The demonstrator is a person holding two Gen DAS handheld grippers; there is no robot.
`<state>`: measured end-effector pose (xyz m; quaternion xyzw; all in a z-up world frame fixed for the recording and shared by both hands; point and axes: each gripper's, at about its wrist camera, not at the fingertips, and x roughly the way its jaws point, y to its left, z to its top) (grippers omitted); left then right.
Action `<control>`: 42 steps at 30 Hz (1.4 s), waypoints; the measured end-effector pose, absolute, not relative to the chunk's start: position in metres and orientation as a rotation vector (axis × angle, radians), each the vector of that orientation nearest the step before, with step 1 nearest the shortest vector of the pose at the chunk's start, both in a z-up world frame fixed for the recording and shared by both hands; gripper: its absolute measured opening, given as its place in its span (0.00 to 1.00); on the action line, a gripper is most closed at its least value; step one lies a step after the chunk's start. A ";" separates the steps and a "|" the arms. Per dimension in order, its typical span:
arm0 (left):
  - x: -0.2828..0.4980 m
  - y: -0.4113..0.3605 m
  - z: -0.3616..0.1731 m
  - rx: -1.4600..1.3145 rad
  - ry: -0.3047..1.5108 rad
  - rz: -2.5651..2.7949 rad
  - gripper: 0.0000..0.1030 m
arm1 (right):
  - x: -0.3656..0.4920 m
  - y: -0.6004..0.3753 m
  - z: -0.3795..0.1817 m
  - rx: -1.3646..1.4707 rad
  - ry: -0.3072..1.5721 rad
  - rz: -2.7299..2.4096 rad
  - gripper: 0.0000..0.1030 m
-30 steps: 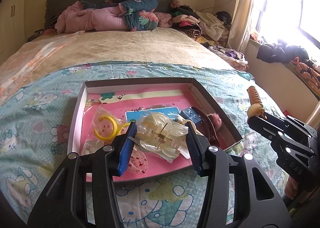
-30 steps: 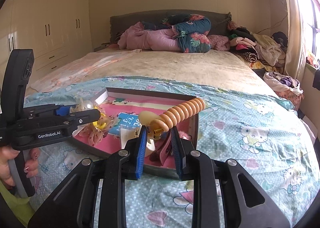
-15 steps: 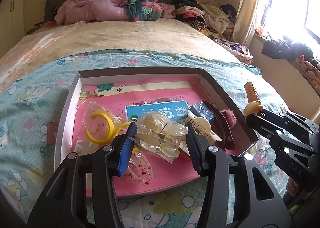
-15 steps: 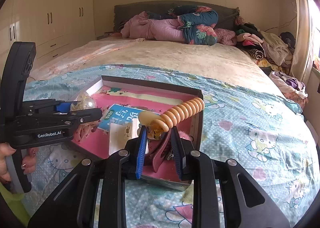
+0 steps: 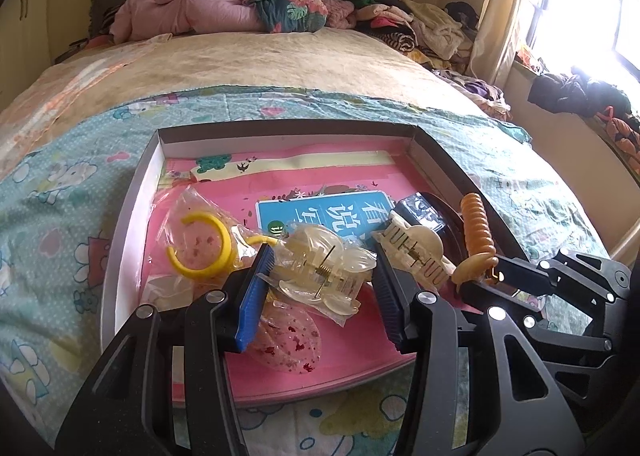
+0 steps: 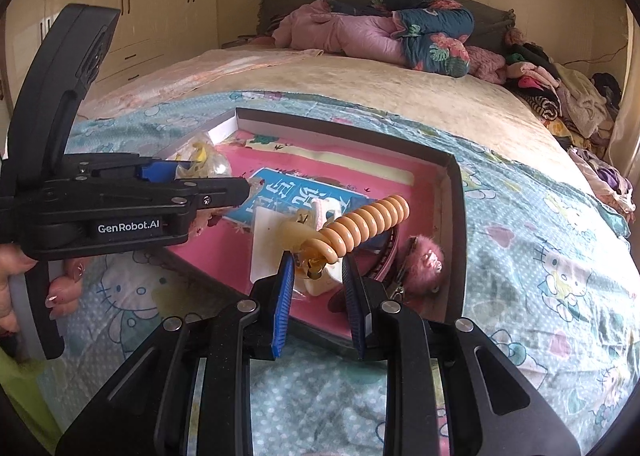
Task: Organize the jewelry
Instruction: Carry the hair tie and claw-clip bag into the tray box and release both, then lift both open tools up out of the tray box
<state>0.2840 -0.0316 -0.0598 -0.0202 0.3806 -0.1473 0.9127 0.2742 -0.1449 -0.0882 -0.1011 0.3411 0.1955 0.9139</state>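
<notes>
A shallow box (image 5: 132, 192) with a pink floor lies on the bed; it also shows in the right wrist view (image 6: 454, 212). My left gripper (image 5: 322, 280) is shut on a clear bagged hair claw clip (image 5: 320, 272) above the box's front half. My right gripper (image 6: 318, 276) is shut on an orange spiral hair clip (image 6: 368, 224), held over the box's right front part; the clip also shows in the left wrist view (image 5: 476, 232). In the box lie a yellow ring in a bag (image 5: 200, 248), a cream claw clip (image 5: 416, 252), a blue card (image 5: 332, 212) and a pink fuzzy clip (image 6: 424, 256).
The box sits on a teal cartoon-print sheet (image 5: 60, 192) over a beige blanket (image 5: 260, 60). Pink and floral bedding (image 5: 240, 8) is piled at the headboard, clothes (image 5: 424, 28) at the far right. A window (image 5: 580, 4) is on the right, wardrobes (image 6: 132, 16) on the left.
Both grippers have moved forward and down toward the box, which now fills more of each view. The right gripper's orange clip has come over the box's right side. Both keep their hold.
</notes>
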 end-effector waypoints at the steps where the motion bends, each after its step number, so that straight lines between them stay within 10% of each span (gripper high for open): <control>1: 0.284 -0.032 -0.059 -0.042 0.785 -0.305 0.39 | 0.274 -0.144 -0.090 -0.212 0.707 0.406 0.23; 12: 0.284 -0.041 -0.063 -0.025 0.803 -0.321 0.39 | 0.274 -0.148 -0.092 -0.205 0.728 0.394 0.26; 35: 0.214 -0.016 -0.018 -0.071 0.675 -0.248 0.89 | 0.192 -0.190 -0.046 -0.088 0.558 0.276 0.87; 42: 0.182 -0.008 -0.009 -0.060 0.631 -0.214 0.89 | 0.164 -0.193 -0.035 -0.063 0.512 0.238 0.92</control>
